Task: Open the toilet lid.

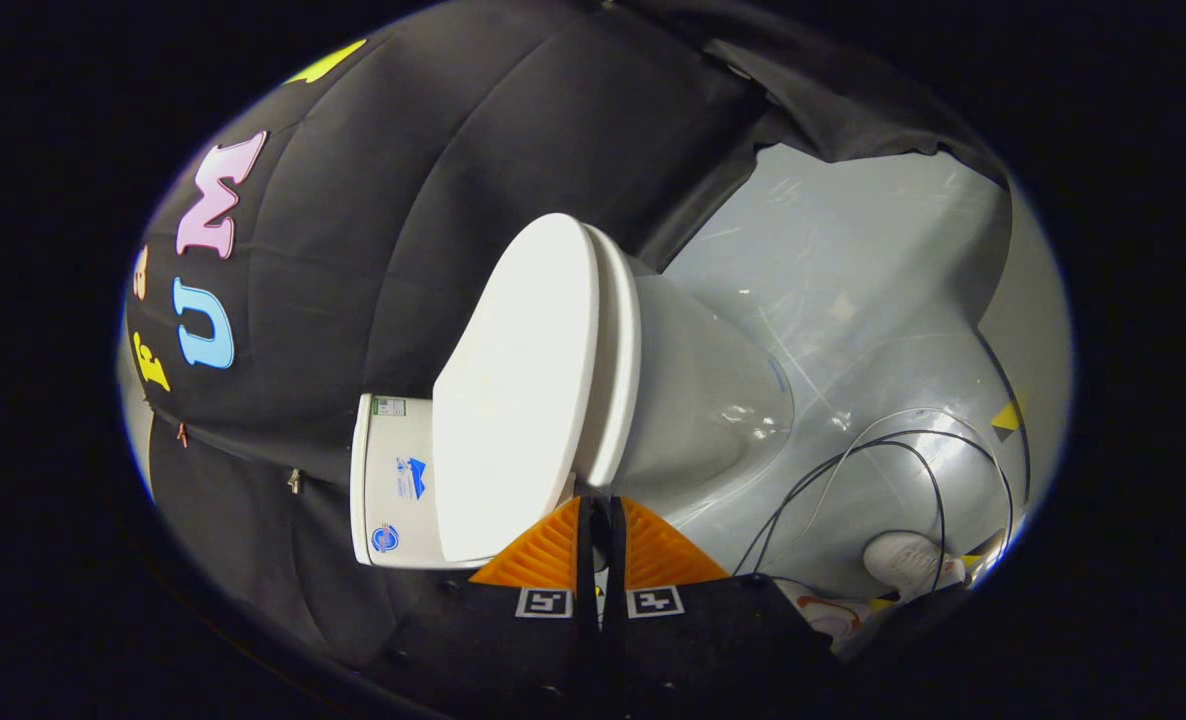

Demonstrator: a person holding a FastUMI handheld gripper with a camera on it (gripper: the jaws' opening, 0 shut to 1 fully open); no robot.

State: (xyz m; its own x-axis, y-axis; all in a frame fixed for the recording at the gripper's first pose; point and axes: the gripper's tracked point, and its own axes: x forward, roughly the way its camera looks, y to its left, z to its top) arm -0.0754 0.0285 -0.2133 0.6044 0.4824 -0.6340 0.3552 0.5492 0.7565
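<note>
Both fingers (553, 548) together, hand-held gripper (598, 505) at lid (513, 390) edge

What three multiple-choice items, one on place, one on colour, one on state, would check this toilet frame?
1. The toilet lid lies:
A. just ahead of the fingertips
B. far beyond them
C. behind the tank

2. The lid is:
A. black
B. white
C. blue

3. The gripper is:
A. wide open
B. shut, fingers together
C. clamped on a cable

Key: 1 A, the lid's edge meets the fingertips; 2 B, it matches the white tank; 3 B, no gap between the fingers and nothing held, cables lie apart on the floor.
</note>
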